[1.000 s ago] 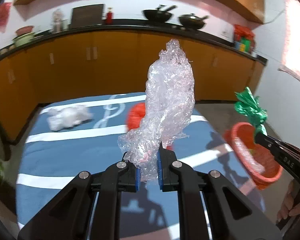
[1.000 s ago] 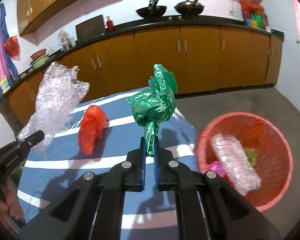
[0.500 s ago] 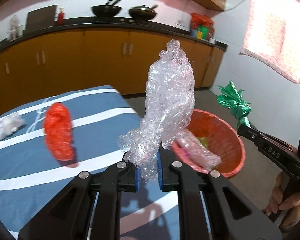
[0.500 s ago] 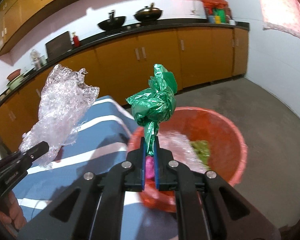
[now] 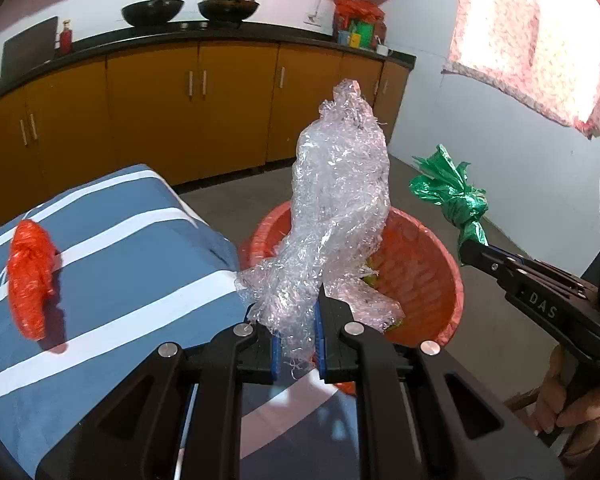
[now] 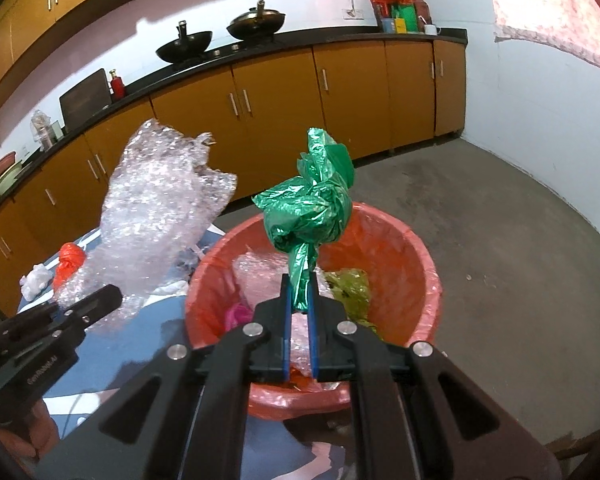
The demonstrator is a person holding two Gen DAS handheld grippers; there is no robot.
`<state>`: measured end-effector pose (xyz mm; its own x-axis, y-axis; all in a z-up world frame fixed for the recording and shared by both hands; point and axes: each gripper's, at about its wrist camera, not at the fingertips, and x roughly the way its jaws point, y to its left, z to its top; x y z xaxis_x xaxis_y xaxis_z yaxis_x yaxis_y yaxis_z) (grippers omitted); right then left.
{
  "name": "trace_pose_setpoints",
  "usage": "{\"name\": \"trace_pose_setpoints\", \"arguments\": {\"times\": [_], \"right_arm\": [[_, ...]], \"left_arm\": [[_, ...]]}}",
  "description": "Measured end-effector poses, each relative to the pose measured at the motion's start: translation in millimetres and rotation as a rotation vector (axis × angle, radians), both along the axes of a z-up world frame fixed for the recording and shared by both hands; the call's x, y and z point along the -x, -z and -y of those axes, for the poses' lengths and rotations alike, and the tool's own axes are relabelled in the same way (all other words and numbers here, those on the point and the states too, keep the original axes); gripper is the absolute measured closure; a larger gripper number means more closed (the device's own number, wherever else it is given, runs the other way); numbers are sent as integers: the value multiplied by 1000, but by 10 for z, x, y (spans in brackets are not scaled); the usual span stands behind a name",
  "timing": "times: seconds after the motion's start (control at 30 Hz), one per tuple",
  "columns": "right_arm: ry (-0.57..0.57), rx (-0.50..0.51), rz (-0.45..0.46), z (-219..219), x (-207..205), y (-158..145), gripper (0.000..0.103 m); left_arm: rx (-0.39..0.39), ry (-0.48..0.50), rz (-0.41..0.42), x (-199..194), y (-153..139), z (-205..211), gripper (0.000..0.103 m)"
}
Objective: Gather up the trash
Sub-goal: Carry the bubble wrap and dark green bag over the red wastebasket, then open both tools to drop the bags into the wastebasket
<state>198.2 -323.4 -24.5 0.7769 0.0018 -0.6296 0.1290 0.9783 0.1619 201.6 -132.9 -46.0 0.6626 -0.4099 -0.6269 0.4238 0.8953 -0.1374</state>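
Orange bin (image 6: 416,248) beside striped table (image 5: 132,280), red bag (image 5: 30,276) on it

We are listing, far ahead of the left gripper (image 5: 296,312): orange-brown cabinets (image 5: 228,112) running under a black countertop (image 5: 236,34); two dark woks (image 5: 152,10) sitting on it; a red bottle (image 5: 65,36) standing up-left beside a dark board (image 5: 28,50). Up-right, a patterned curtain (image 5: 532,40) is hanging. Below-left, a blue striped cloth (image 5: 120,264) is covering the table. Ahead-right of the right gripper (image 6: 299,280), grey floor (image 6: 500,220) is stretching to the wall; coloured packets (image 6: 398,8) are crowding the counter's end.
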Motion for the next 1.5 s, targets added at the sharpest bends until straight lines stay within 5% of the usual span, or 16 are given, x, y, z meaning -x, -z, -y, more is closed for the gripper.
{"name": "trace_pose_setpoints", "arguments": {"times": [0.57, 0.7, 0.83, 1.2, 1.5], "right_arm": [[20, -18, -63, 248, -343, 275, 91], [31, -24, -71, 308, -351, 346, 79], [50, -36, -81, 375, -280, 426, 79], [37, -27, -70, 279, -264, 334, 77], [-90, -25, -73, -332, -418, 250, 77]], "left_arm": [[-33, 62, -83, -423, 319, 519, 89], [-21, 71, -107, -454, 393, 531, 57], [-21, 75, -114, -439, 426, 511, 56], [6, -3, -103, -396, 354, 133, 56], [34, -130, -26, -240, 118, -629, 55]]}}
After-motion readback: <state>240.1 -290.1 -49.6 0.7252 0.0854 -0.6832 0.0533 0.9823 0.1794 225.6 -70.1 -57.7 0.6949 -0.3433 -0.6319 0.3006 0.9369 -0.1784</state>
